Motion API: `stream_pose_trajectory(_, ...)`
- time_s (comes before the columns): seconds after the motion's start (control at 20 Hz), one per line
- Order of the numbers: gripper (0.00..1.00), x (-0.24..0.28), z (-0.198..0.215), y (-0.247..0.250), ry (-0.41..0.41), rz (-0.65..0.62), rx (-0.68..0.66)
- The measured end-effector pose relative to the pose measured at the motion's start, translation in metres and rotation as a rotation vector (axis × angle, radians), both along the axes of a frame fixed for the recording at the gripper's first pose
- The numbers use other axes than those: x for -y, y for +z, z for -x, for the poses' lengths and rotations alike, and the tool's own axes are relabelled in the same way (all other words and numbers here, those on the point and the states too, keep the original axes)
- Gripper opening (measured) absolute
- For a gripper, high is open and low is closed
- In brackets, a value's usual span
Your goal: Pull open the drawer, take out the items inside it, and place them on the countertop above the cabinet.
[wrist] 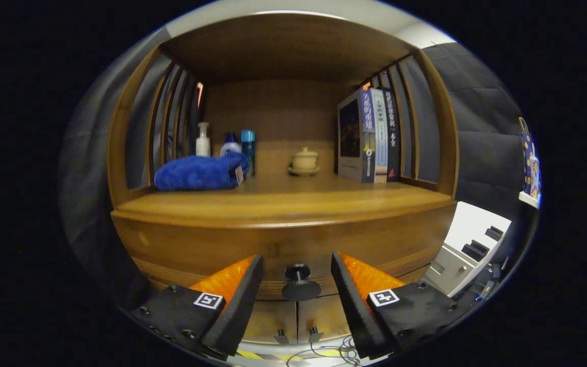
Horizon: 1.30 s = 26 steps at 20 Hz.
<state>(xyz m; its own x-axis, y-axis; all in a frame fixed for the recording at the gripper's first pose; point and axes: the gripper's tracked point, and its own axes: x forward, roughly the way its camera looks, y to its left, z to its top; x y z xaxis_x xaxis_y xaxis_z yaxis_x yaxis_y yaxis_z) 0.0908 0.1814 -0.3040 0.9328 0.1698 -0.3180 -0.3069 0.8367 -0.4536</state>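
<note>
Little here that I can read

The book spines [378, 135] on the right of the countertop [283, 204] carry printed characters — too small and blurred for me to make out. My two fingers [232, 298], spread apart either side of the drawer knob [299, 275], each bear a square black-and-white marker [208, 300] — a pattern, not text.

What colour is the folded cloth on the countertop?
Blue, seen in the gripper view: cloth, beyond the open gripper.
</note>
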Motion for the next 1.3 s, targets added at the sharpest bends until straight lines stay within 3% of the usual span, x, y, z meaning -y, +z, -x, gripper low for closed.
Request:
stream_pose_trajectory(0.15,0.76,0.01,-0.007,-0.006,-0.045,0.025,0.02)
stream_pose_trajectory(0.3,0.53,0.012,-0.003,-0.01,-0.056,-0.032,-0.015)
stream_pose_trajectory(0.5,0.45,0.016,-0.006,-0.013,-0.1,-0.053,-0.028)
stream_pose_trajectory(0.9,0.45,0.042,0.033,-0.035,-0.156,-0.032,-0.071)
stream_pose_trajectory(0.95,0.38,0.071,0.062,-0.038,-0.236,0.034,-0.138)
stream_pose_trajectory(1.0,0.31,0.095,0.081,-0.068,-0.245,0.04,-0.166)
stream_pose_trajectory(1.15,0.09,0.107,0.097,-0.083,-0.223,0.036,-0.143)
stream_pose_trajectory(1.3,0.09,0.062,0.087,-0.054,-0.113,0.007,-0.135)
